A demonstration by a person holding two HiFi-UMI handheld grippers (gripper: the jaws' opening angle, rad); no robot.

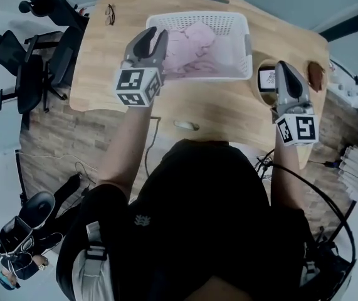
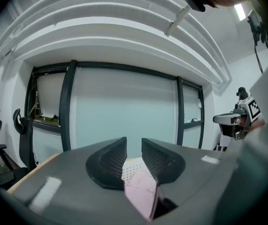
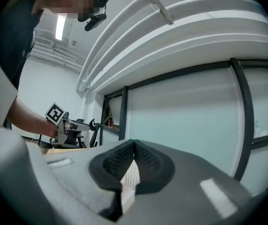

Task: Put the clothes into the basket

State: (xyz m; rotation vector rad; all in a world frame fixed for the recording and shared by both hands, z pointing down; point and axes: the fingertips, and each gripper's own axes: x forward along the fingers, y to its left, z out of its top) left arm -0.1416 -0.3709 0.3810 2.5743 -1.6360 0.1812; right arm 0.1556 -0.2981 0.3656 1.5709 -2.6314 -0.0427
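Observation:
A white mesh basket (image 1: 236, 50) stands at the back of the wooden table (image 1: 103, 74), with pink clothes (image 1: 191, 46) piled inside it. My left gripper (image 1: 154, 35) hovers over the basket's left part, its jaws a little apart and pressing on nothing. In the left gripper view the left gripper (image 2: 134, 146) shows a clear gap, with pink cloth (image 2: 141, 193) and basket mesh (image 2: 133, 165) below it. My right gripper (image 1: 285, 68) hangs just right of the basket. In the right gripper view the right gripper (image 3: 134, 149) has its pads meeting, and basket mesh (image 3: 132, 175) shows beneath.
Glasses (image 1: 110, 13) lie at the table's back left corner. A round cut-out with a small screen (image 1: 268, 78) and a brown object (image 1: 317, 74) sit right of the basket. A small pale item (image 1: 185, 125) lies near the front edge. Office chairs (image 1: 25, 68) stand to the left.

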